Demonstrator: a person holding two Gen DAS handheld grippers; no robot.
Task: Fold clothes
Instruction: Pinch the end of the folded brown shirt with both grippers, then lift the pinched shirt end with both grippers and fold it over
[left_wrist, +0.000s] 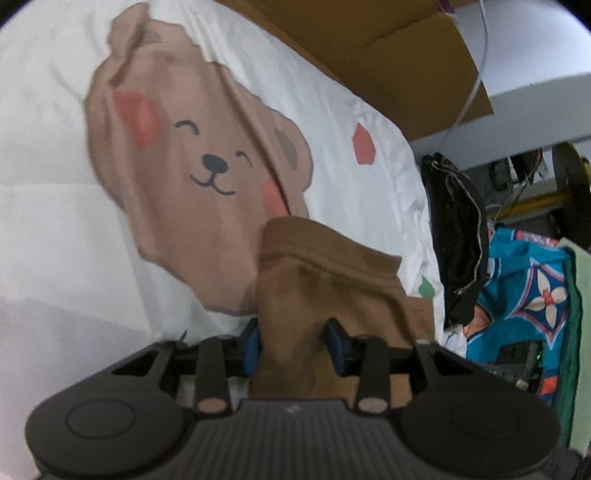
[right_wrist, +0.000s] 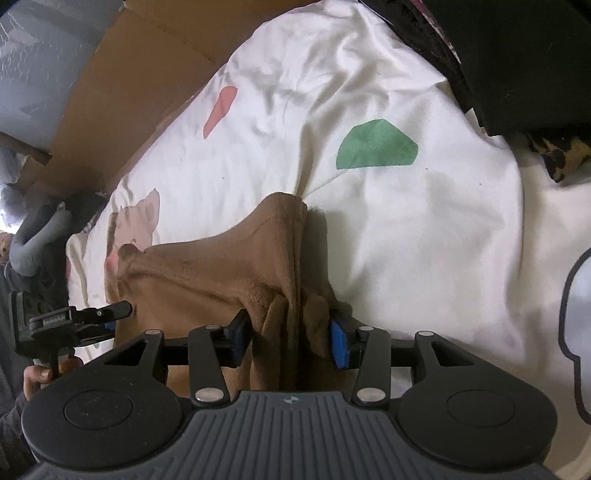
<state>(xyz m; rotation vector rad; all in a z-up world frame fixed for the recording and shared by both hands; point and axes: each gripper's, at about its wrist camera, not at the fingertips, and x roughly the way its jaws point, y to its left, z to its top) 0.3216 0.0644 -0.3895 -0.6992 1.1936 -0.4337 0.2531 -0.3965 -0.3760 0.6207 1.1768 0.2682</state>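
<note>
The brown fleece garment (right_wrist: 207, 280) lies bunched on the white bedsheet (right_wrist: 424, 221), stretched between both tools, its upper corner peaking toward twelve o'clock in the right wrist view. The right gripper (right_wrist: 291, 341) has a gathered fold standing between its blue pads (right_wrist: 340, 345), but a gap shows at the three o'clock pad, so it looks loosely parted rather than biting. The left gripper (left_wrist: 295, 338) straddles another thick bunch of the same garment (left_wrist: 325, 280); its pads sit against the cloth, though whether they truly pinch it I cannot tell. The likely trouble: a lift from here could let the fleece slide out of the slack right jaws, or drag the bedsheet up with it, since the cloth is thick and crumpled at both holds. Room is open at twelve and one o'clock over the bear print (left_wrist: 199, 166); the cardboard box (right_wrist: 122, 92) hems the bed at ten o'clock, a black fabric pile (left_wrist: 458, 236) and patterned blue cloth (left_wrist: 532, 295) crowd the left view's three o'clock edge.
</note>
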